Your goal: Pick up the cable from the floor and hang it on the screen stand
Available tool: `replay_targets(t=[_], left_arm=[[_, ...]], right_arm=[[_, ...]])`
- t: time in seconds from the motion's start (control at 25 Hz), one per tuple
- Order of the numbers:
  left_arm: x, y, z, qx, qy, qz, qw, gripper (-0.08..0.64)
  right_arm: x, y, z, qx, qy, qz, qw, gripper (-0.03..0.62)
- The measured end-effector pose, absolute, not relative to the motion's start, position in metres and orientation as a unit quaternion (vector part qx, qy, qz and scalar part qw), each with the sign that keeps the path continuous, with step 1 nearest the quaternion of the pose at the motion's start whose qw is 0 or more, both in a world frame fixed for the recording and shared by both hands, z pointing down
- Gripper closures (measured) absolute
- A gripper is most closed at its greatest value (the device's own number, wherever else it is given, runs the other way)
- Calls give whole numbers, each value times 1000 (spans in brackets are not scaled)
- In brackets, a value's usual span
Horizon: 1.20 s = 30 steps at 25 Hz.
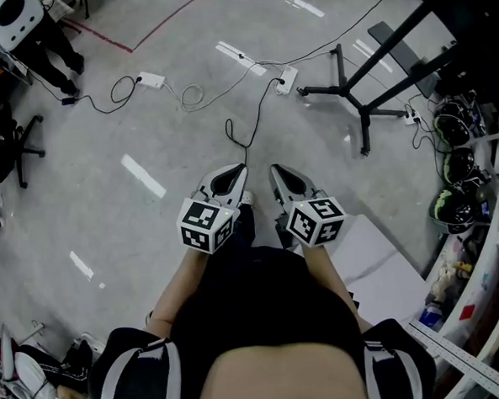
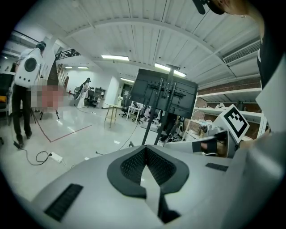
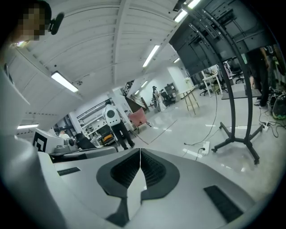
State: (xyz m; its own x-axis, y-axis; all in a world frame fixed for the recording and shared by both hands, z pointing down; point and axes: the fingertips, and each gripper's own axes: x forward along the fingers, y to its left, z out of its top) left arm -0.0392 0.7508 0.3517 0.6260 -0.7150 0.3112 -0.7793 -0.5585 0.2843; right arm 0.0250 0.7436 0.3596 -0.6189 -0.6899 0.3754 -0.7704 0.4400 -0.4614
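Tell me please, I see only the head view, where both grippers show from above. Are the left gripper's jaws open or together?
Observer: In the left gripper view, the left gripper has its jaws together, with nothing between them.
Operator: And the other one?
Observer: The right gripper view shows the right gripper the same way: jaws together, empty.
Operator: I see only the legs of the screen stand. Does it carry something?
Observer: Yes. In the left gripper view, a dark screen is mounted high on the stand, ahead of that gripper.
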Motion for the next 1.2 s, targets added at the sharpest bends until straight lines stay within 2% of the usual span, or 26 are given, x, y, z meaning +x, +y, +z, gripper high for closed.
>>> replay_targets(t=[0.4,1.2], left_arm=[[-53,675,356,882,-419,77,203,552],[-58,610,363,879,-425,64,207,552]], right_arm=[[1,667,359,425,-855,288,72,569],[19,599,374,448,-838,299,82,569]])
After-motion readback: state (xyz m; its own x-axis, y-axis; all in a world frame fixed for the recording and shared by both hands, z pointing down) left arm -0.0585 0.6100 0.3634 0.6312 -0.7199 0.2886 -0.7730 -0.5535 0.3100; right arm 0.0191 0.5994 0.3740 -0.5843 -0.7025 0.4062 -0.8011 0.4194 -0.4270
